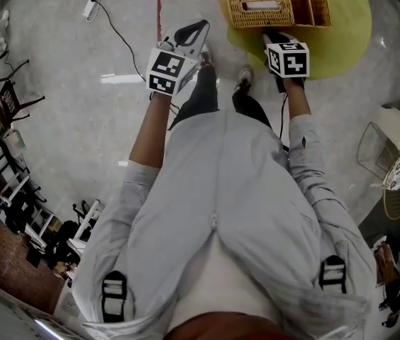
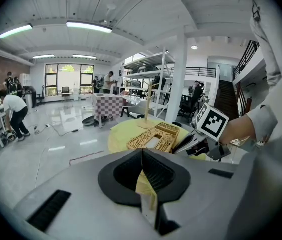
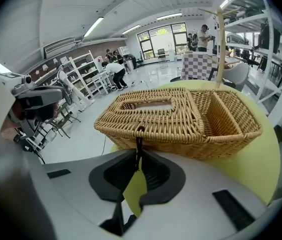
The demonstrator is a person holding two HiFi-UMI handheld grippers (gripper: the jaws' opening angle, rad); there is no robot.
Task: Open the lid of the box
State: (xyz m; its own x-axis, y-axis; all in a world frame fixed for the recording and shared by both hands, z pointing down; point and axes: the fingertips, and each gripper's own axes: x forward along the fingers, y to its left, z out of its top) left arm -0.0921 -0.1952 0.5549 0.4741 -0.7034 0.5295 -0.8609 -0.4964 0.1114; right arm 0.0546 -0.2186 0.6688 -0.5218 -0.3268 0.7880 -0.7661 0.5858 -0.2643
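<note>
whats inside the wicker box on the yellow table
Through the slot in the lid something white shows; whatever else lies under the lid is covered. The open compartments beside it look empty.

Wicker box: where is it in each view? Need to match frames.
Head view: box at the top, right of centre, just ahead of the right gripper.
Left gripper view: box near the centre, beyond the jaws.
Right gripper view: box fills the middle; its loop is between the jaws.
Shared landmark: yellow table under the box.
</note>
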